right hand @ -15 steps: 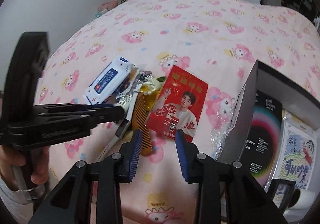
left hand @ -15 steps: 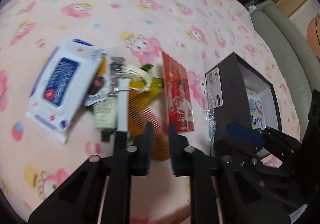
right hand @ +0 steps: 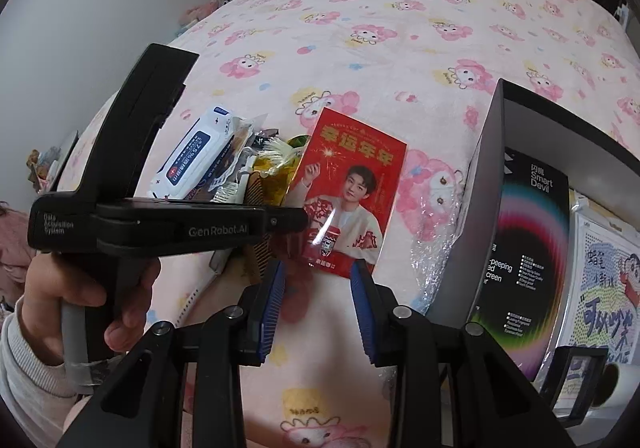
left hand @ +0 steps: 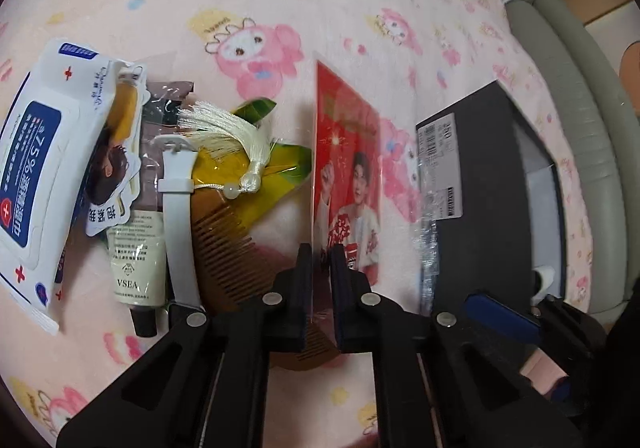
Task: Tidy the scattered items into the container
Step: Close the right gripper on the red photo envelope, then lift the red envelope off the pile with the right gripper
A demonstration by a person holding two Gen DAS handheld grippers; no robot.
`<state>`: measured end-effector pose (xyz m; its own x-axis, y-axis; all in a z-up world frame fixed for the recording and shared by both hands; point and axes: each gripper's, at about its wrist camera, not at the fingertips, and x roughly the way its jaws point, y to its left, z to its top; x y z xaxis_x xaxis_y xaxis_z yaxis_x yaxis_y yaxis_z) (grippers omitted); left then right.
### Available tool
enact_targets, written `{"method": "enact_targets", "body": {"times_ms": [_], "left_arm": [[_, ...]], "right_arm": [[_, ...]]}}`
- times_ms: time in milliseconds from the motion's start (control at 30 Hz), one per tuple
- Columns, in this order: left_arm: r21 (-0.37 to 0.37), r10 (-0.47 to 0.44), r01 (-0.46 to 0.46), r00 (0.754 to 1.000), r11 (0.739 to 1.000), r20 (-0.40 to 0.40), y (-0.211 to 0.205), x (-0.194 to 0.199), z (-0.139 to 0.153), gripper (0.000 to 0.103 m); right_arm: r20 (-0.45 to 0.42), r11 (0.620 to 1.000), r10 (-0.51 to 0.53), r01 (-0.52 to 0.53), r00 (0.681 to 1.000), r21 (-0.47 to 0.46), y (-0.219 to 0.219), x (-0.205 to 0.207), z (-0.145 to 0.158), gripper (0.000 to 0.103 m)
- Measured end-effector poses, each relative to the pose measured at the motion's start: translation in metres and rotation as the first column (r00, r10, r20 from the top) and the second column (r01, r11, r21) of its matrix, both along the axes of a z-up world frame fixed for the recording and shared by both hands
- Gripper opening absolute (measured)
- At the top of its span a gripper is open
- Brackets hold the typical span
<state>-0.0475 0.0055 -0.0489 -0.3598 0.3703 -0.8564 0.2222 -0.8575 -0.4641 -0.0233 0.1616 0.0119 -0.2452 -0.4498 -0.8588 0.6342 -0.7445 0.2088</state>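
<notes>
A red photo card (left hand: pixel 348 151) stands tipped up on the pink blanket, its near left edge pinched in my left gripper (left hand: pixel 320 260), which is shut on it. In the right wrist view the same card (right hand: pixel 352 183) faces the camera, with the left gripper (right hand: pixel 296 219) at its left edge. My right gripper (right hand: pixel 318 272) hovers open just in front of the card's lower edge, nothing between its blue pads. The black box (left hand: pixel 492 175) stands open to the right of the card (right hand: pixel 480 207). It holds printed packs.
A heap lies left of the card: a wipes pack (left hand: pixel 36 151), a cream tube (left hand: pixel 138 260), a white strap (left hand: pixel 180 215), a brown comb (left hand: pixel 224 244), a tassel (left hand: pixel 224 131) and a yellow-green wrapper (left hand: pixel 288 163). A person's hand (right hand: pixel 80 288) holds the left tool. A grey padded edge (left hand: pixel 580 95) borders the bed.
My left gripper has moved forward and closed on the red card's near edge, and the card has tipped up off the blanket. The right gripper has edged slightly closer.
</notes>
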Motion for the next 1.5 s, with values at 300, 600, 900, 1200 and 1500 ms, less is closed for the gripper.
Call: {"method": "enact_targets", "body": {"times_ms": [300, 600, 900, 1200, 1500], "left_arm": [[-0.032, 0.051, -0.054, 0.997, 0.998, -0.064, -0.042, 0.073, 0.034, 0.004], [-0.009, 0.170, -0.171, 0.984, 0.985, -0.056, -0.064, 0.122, 0.010, 0.008], [0.113, 0.239, -0.233, 0.970, 0.966, -0.035, -0.055, 0.125, -0.024, 0.026], [0.134, 0.186, -0.183, 0.983, 0.974, -0.007, -0.047, 0.120, -0.027, 0.011], [0.132, 0.252, -0.244, 0.966, 0.961, -0.052, -0.055, 0.131, -0.012, 0.006]], "right_arm": [[0.034, 0.999, 0.028, -0.027, 0.999, -0.018, -0.002, -0.002, -0.002, 0.030], [0.076, 0.995, 0.098, -0.100, 0.992, 0.022, -0.025, 0.003, -0.016, 0.031], [0.101, 0.989, 0.111, -0.120, 0.989, 0.090, -0.049, -0.013, -0.029, 0.055], [0.249, 0.978, 0.188, -0.205, 0.950, 0.047, -0.074, -0.023, -0.072, 0.029], [0.243, 0.970, 0.230, -0.242, 0.942, 0.017, -0.060, -0.008, -0.054, 0.015]]}}
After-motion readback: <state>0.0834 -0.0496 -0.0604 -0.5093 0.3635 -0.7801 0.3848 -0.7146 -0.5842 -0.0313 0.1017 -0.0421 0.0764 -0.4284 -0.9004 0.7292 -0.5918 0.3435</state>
